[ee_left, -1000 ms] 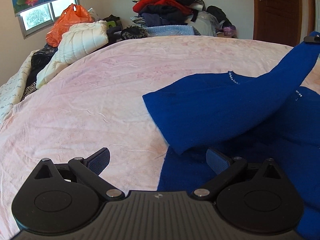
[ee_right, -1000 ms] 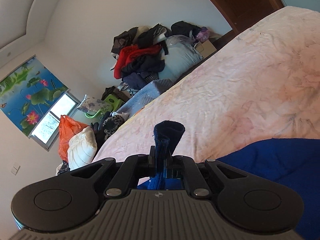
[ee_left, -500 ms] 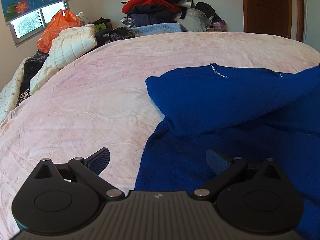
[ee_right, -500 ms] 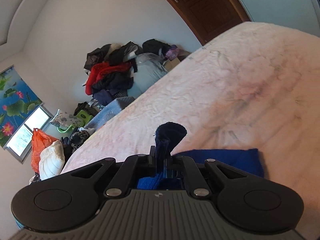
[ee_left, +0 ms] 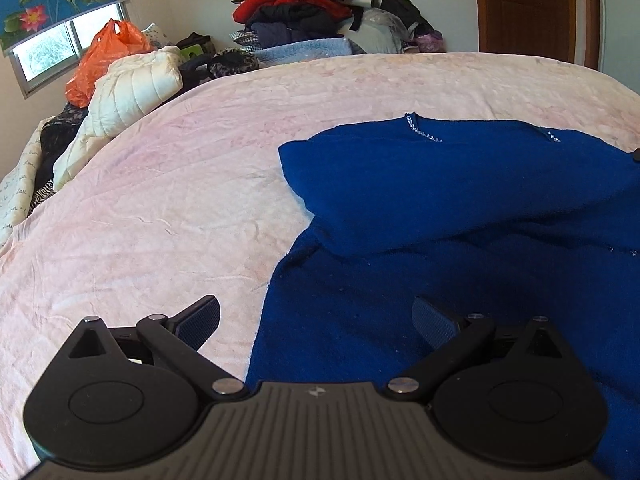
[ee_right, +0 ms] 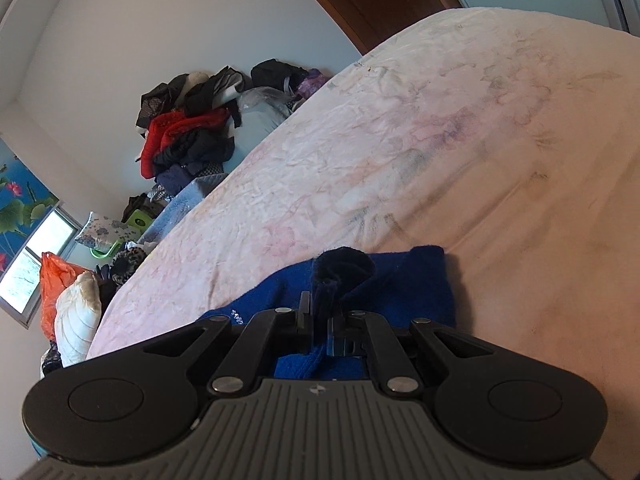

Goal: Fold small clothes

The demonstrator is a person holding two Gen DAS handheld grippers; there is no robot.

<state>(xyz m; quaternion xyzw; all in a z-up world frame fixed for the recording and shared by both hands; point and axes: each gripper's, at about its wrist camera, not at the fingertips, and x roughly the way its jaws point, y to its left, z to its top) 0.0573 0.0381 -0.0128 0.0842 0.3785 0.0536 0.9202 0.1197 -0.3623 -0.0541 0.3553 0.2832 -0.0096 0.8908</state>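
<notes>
A blue knit top (ee_left: 460, 216) with small sparkly beads at the neckline lies on the pink bed (ee_left: 180, 200), with one side part folded across its body. My left gripper (ee_left: 316, 320) is open and empty, just above the top's near left edge. My right gripper (ee_right: 320, 316) is shut on a bunched fold of the blue top (ee_right: 400, 284) and holds it low over the bed (ee_right: 440, 140).
A heap of clothes (ee_left: 312, 8) stands beyond the bed's far edge. A white quilted item (ee_left: 128, 92) and an orange plastic bag (ee_left: 104, 60) lie at the far left. A wooden door (ee_left: 532, 4) is at the far right.
My right gripper has carried the held fold down and across, so the blue flap now lies lower over the top's body. My left gripper stayed open and shifted a little over the top.
</notes>
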